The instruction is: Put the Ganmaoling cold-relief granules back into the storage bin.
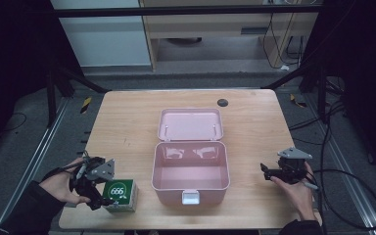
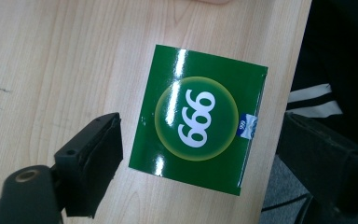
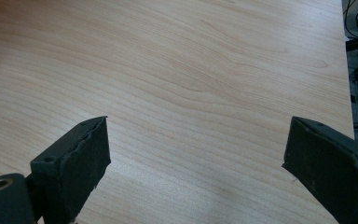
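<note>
Green box (image 1: 121,195) sits at the lower left of the high view, near the table's front edge, with the left gripper (image 1: 99,200) spread open around it; the open pink case (image 1: 190,169) waits at centre. From the left gripper view, the box (image 2: 197,118) lies between wide jaws, untouched, so a glancing close could push it off the table edge (image 2: 279,116). The right gripper (image 3: 196,154) gapes over bare wood, holding nothing.

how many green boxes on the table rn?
1. The green cardboard box with the white 666 print sits near the wooden table's front left corner, left of the open pink plastic case. The case's interior looks empty; nothing seems hidden.
</note>
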